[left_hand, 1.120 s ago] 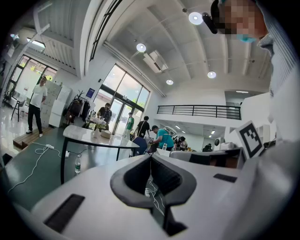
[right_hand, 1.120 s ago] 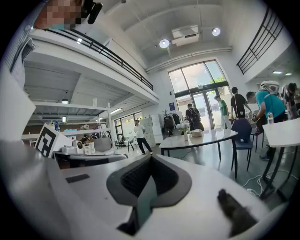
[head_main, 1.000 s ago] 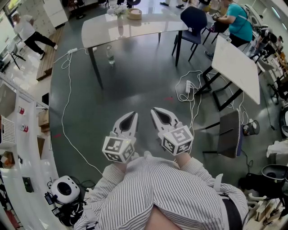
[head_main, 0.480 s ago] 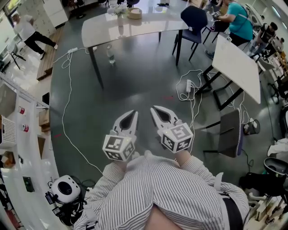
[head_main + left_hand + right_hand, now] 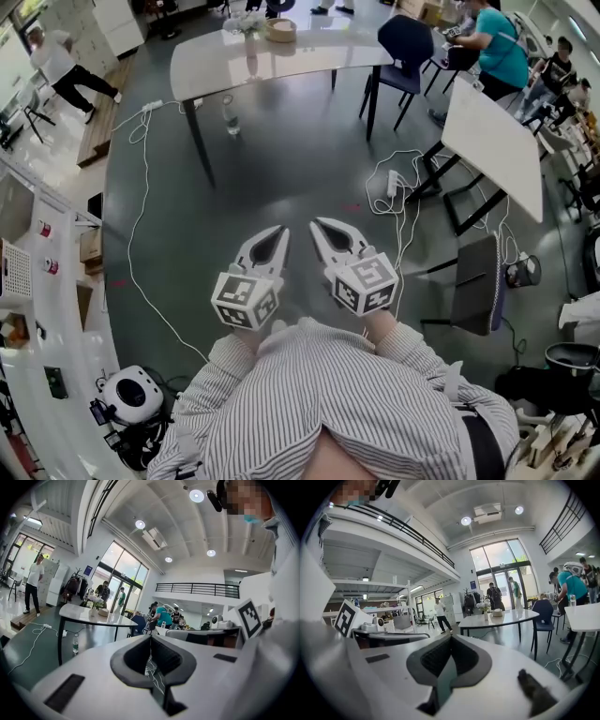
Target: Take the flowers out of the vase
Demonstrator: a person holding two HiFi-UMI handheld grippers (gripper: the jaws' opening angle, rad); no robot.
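A small vase [image 5: 250,58] with white flowers [image 5: 247,21] stands on the far white table [image 5: 309,56], well away from me. The same flowers [image 5: 96,603] show small in the left gripper view, and the flowers [image 5: 483,605] and the vase [image 5: 485,616] show on the table in the right gripper view. My left gripper [image 5: 279,231] and right gripper [image 5: 316,225] are held side by side in front of my striped shirt, above the dark floor. Both point toward the table. The jaws of the left gripper [image 5: 150,637] and the right gripper [image 5: 450,639] are shut with nothing between them.
A round basket [image 5: 279,28] sits beside the vase. A bottle [image 5: 230,114] stands on the floor under the table. A dark blue chair [image 5: 405,42], a second white table [image 5: 492,141] and floor cables [image 5: 394,183] lie right. People stand around [image 5: 492,42].
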